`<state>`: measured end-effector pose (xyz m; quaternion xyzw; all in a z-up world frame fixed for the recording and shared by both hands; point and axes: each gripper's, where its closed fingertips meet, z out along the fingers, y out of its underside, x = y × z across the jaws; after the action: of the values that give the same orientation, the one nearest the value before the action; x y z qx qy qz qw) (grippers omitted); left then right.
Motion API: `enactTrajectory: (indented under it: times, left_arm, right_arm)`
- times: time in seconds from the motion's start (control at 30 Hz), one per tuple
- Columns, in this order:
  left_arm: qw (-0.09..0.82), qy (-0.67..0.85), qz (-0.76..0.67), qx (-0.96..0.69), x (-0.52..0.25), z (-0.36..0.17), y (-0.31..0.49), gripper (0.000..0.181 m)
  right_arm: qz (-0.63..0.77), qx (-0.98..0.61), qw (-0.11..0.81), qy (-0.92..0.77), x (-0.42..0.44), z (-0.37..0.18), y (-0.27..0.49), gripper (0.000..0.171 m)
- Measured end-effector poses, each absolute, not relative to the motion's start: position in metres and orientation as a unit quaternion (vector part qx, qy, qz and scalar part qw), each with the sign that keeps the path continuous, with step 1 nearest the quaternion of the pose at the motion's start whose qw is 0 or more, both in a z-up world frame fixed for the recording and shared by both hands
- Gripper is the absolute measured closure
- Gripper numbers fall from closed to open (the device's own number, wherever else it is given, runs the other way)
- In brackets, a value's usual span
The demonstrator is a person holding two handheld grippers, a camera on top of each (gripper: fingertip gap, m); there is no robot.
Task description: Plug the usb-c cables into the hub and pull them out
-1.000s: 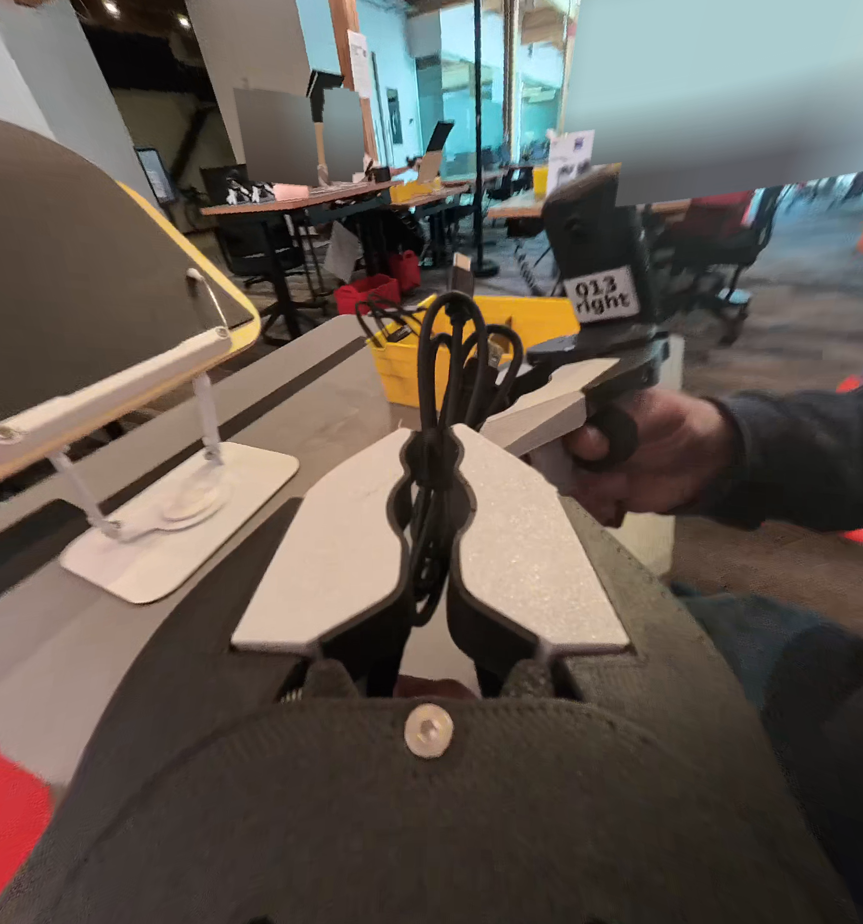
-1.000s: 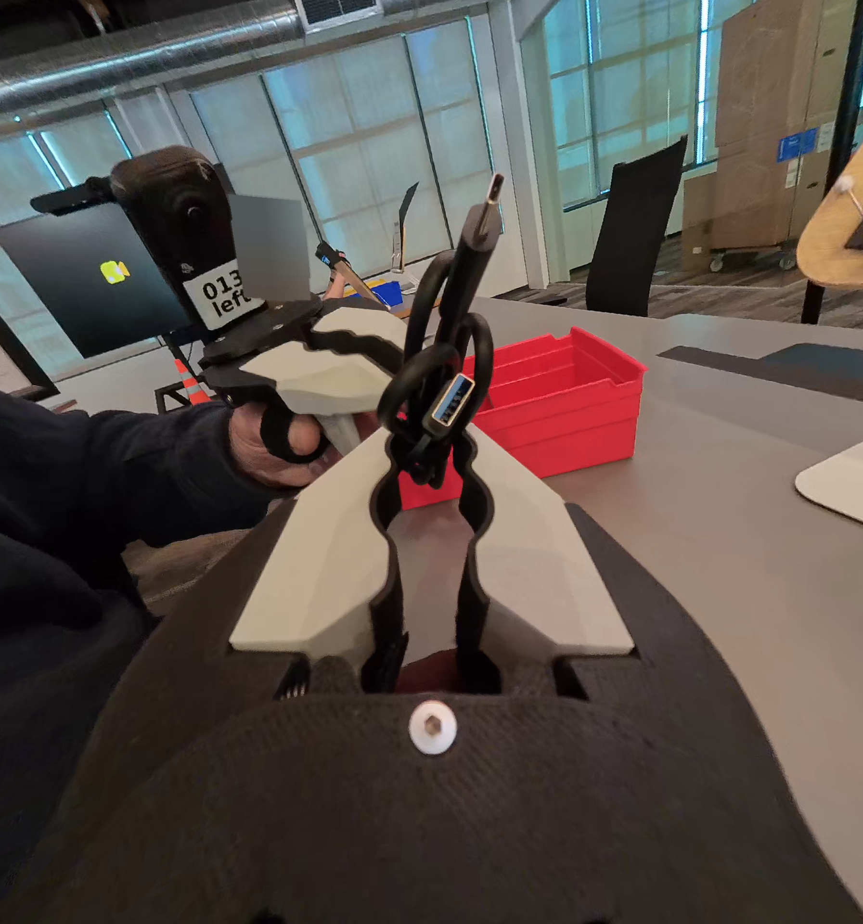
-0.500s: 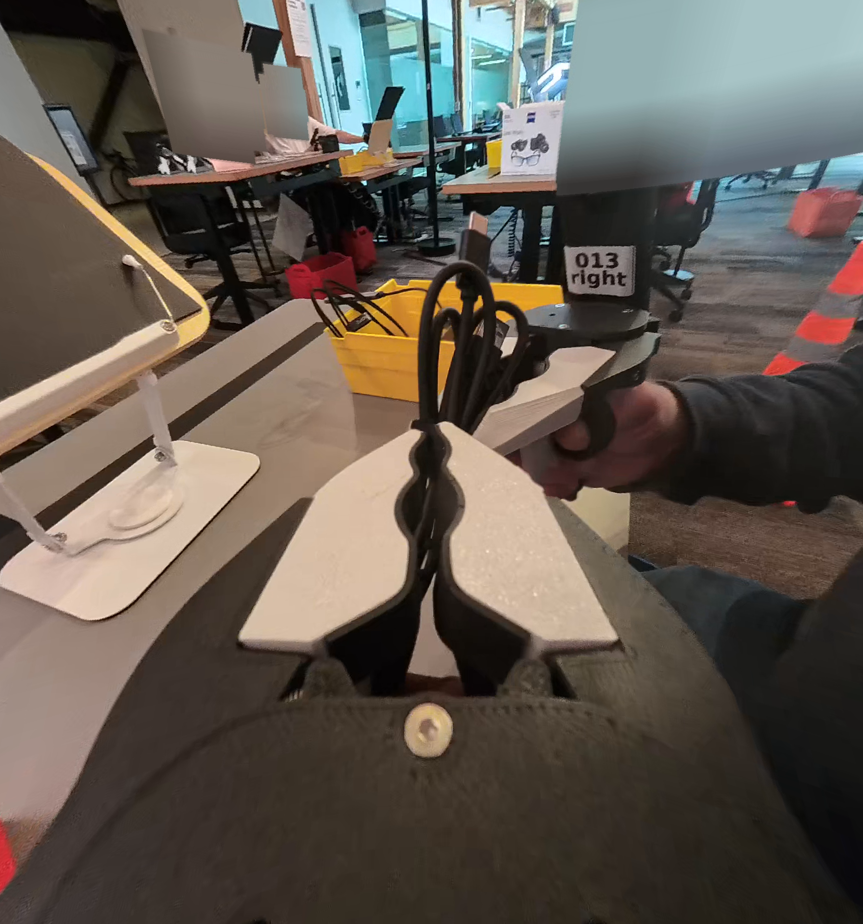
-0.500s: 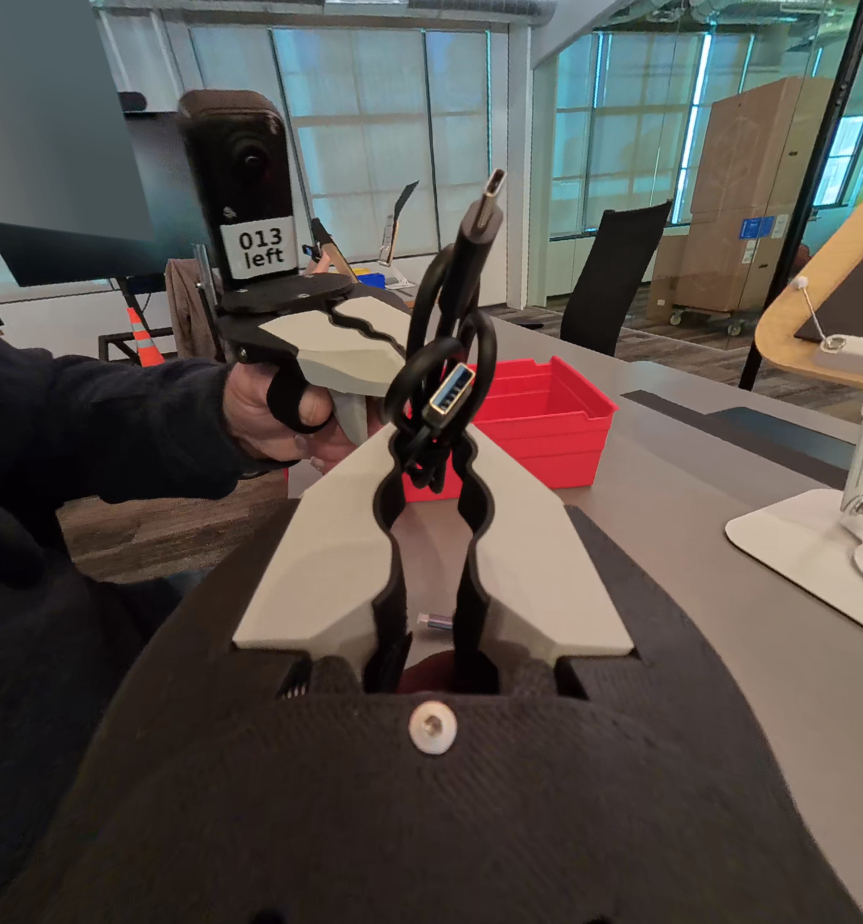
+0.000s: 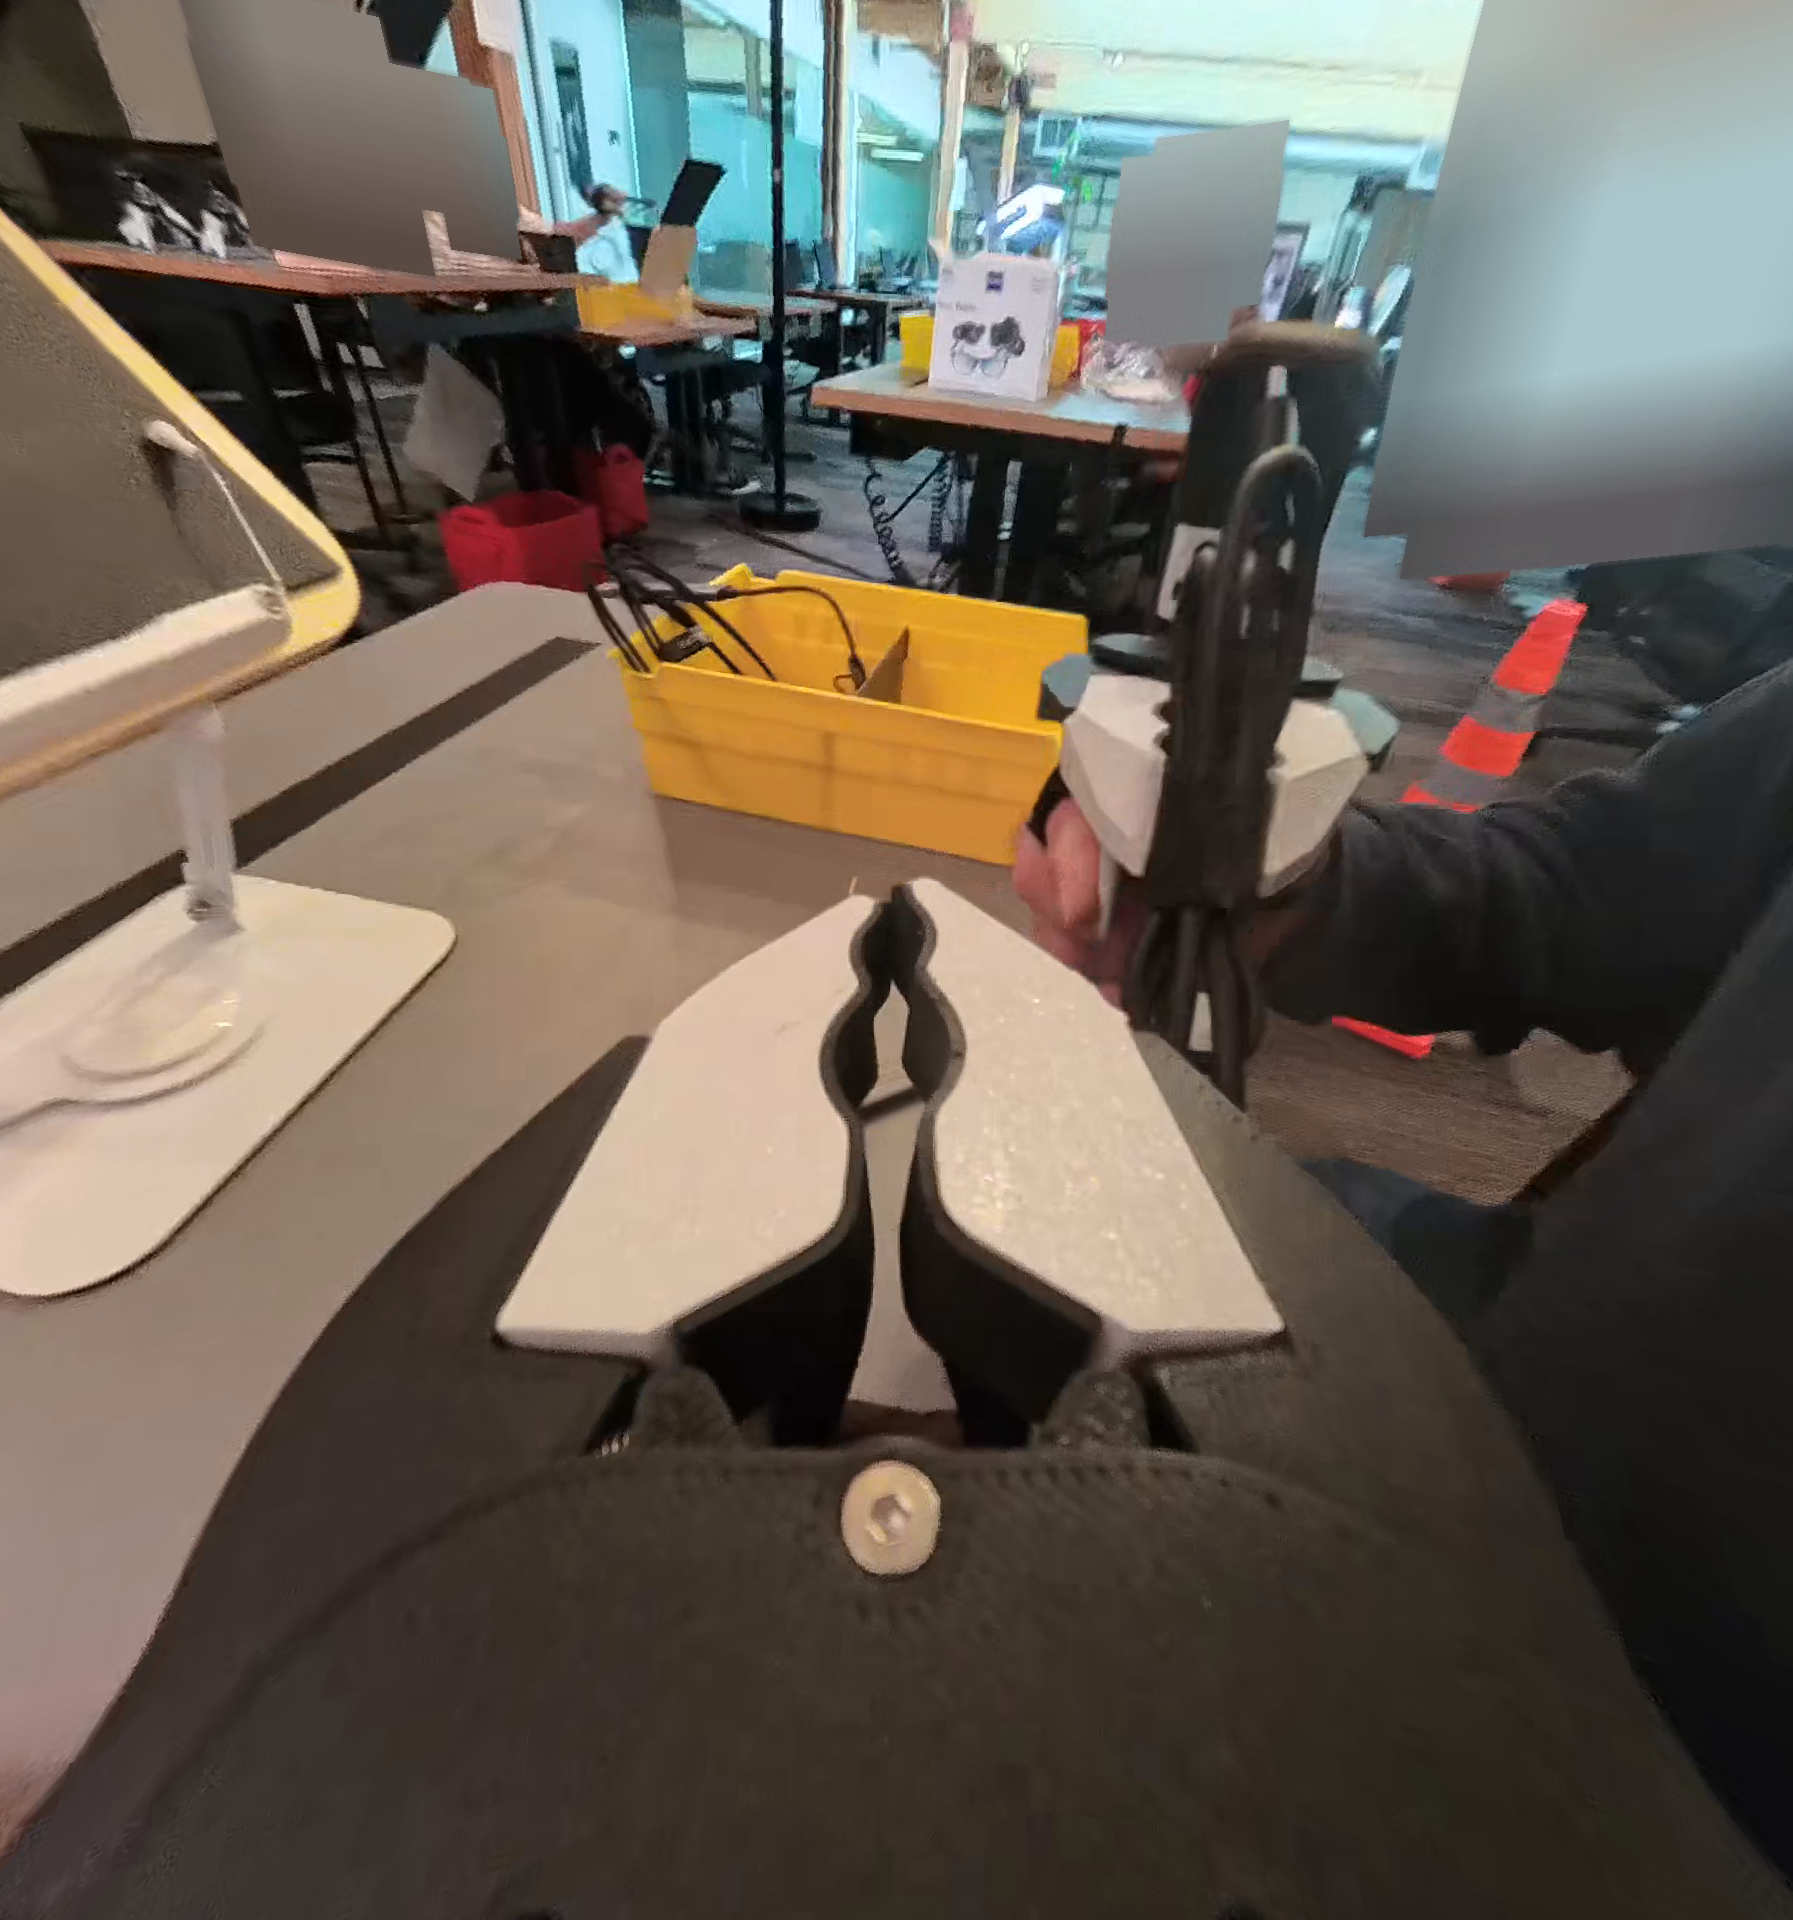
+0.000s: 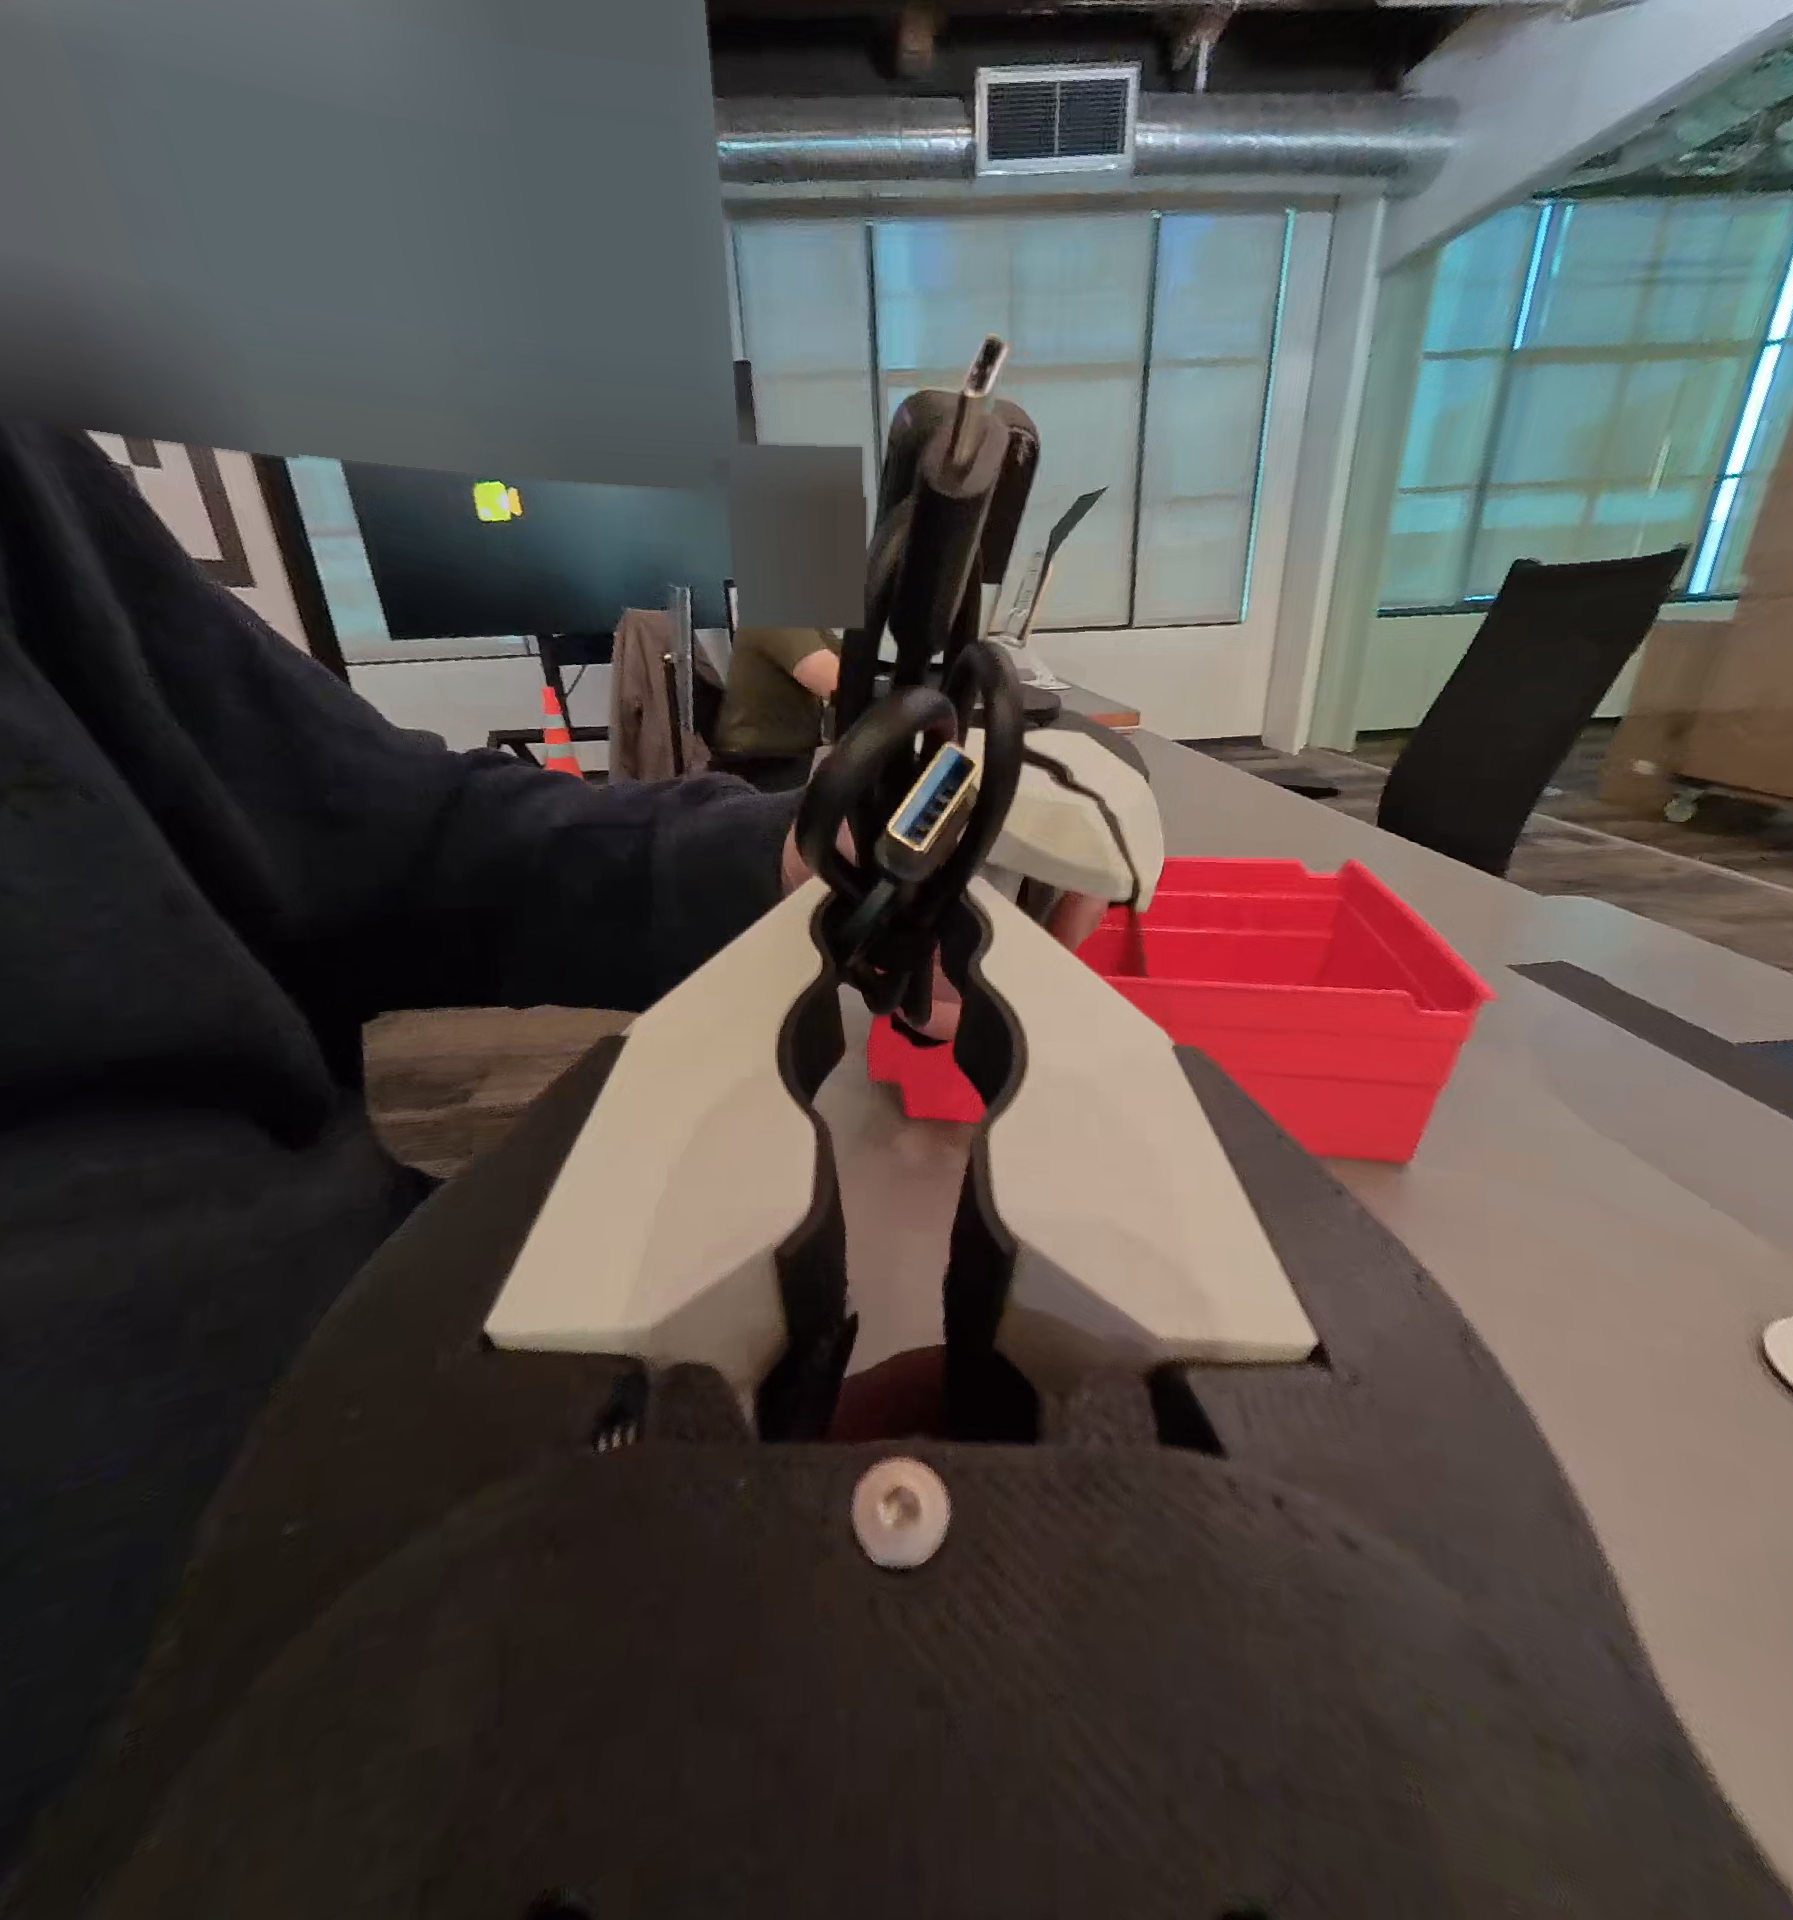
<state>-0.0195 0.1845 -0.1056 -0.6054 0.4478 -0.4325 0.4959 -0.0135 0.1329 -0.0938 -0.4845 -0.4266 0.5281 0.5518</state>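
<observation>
- Cable bundle, a black coil with a silver usb-c plug pointing up and a blue-tongued usb-a plug hanging lower, was the task's thing in view; it stood upright, clear of the table, pinched at the tips of the right gripper.
- Grey table filled the lower part of both views, with a black strip running across it towards the far side.
- White stand sat on the table at the left of the left wrist view, its flat base carrying a thin post and a tilted board.
- Yellow bin rested at the far edge of the table, with black cables lying in it and spilling over its left rim.
- Red bin sat on the table to the right of the right gripper's tips, well apart from the yellow one.
- Left gripper pointed over the table towards the yellow bin; its white fingers were nearly together, only a thin slit between the tips, with nothing held.
- Right gripper's fingers were closed onto the coil, a gap showing lower down between the black pads.
- In the left wrist view the bundle appeared to the right, gripped by the other tool in a hand with a dark sleeve.
</observation>
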Motion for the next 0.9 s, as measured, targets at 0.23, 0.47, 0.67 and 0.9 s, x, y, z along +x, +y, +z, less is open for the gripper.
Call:
enactTrajectory:
  times: [0.23, 0.47, 0.67, 0.9]
  left_arm:
    - [0.513, 0.452, -0.444, -0.579, -0.027, -0.091, 0.171, 0.181]
    - [0.505, 0.493, -0.391, -0.591, -0.004, -0.111, 0.155, 0.169]
    - [0.47, 0.482, -0.474, -0.568, -0.002, -0.101, 0.143, 0.179]
    - [0.469, 0.471, -0.488, -0.566, 0.002, -0.103, 0.139, 0.172]
  right_arm:
    - [0.523, -0.528, 0.54, -0.394, -0.004, -0.108, 0.158, 0.157]
    - [0.527, -0.527, 0.533, -0.401, -0.008, -0.11, 0.156, 0.157]
    - [0.53, -0.497, 0.528, -0.441, -0.002, -0.105, 0.142, 0.157]
    - [0.52, -0.493, 0.521, -0.464, -0.003, -0.109, 0.138, 0.157]
